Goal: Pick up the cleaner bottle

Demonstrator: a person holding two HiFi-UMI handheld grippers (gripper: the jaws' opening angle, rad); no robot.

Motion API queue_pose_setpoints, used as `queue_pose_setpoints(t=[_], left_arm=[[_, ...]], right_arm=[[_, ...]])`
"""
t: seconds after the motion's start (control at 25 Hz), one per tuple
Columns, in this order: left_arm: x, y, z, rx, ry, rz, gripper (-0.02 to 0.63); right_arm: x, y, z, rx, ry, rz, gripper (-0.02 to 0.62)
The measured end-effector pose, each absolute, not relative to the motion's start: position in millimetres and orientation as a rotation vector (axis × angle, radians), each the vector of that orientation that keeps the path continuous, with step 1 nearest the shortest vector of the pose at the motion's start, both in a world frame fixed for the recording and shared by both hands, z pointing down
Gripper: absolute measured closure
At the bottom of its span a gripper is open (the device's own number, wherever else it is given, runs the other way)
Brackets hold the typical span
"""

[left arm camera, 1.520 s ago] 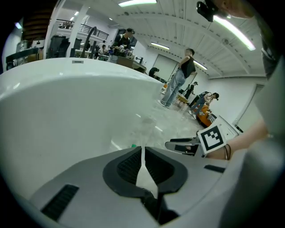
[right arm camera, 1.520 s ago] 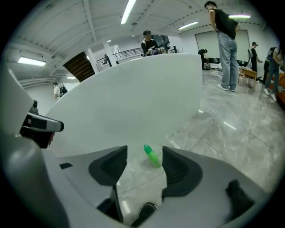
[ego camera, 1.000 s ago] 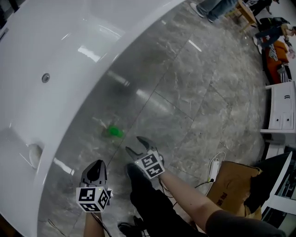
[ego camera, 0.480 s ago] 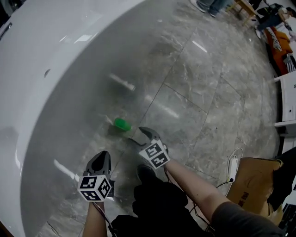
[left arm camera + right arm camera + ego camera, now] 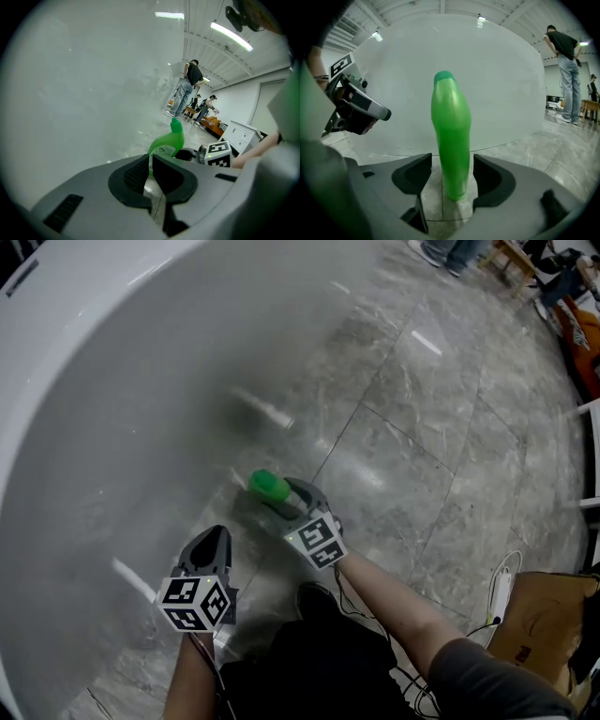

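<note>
The green cleaner bottle [image 5: 451,136] stands upright on the grey marble floor, close to the curved white tub wall [image 5: 103,399]. My right gripper [image 5: 452,174] is open, one jaw on each side of the bottle's lower body, with a thin gap on both sides. From the head view the bottle [image 5: 270,486] shows just its green top at the tip of the right gripper [image 5: 289,495]. My left gripper [image 5: 213,542] hangs to the left and nearer me, shut and holding nothing. In the left gripper view the bottle [image 5: 168,143] stands beyond the left gripper [image 5: 151,165].
The tub wall curves round the left and far side. A cardboard box [image 5: 544,615] and a white power strip [image 5: 497,592] lie on the floor at the right. People [image 5: 565,70] stand far off, and a white cabinet [image 5: 241,136] is at the right.
My right gripper has moved forward to the bottle, and its jaws now stand either side of it. The head view has shifted closer; the left gripper has kept its place beside.
</note>
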State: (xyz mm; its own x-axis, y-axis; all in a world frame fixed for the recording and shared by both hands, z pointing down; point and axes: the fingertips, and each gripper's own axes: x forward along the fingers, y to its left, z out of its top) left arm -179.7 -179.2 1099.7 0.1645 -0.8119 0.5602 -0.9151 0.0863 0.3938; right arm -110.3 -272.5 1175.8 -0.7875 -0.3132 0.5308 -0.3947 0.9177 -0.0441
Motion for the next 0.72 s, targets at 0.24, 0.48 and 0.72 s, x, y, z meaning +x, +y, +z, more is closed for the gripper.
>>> queue_pose_setpoints(t=[0.24, 0.48, 0.72], left_arm=[[-173.5, -176.0, 1112.6, 1.829, -1.640, 0.257, 0.572], [-178.6, -171.6, 1122.9, 1.820, -1.630, 0.153, 0.571], [-180.0, -160.2, 1134.9, 1.872, -1.613, 0.242, 0.571]], right_arm=[[-132.8, -278.2, 1190.7, 0.492, -2.569, 0.169, 0.333], [-140.4, -282.9, 1191.7, 0.526, -2.584, 0.163, 0.357], [-142.5, -282.8, 1191.8, 0.503, -2.586, 0.092, 0.380]])
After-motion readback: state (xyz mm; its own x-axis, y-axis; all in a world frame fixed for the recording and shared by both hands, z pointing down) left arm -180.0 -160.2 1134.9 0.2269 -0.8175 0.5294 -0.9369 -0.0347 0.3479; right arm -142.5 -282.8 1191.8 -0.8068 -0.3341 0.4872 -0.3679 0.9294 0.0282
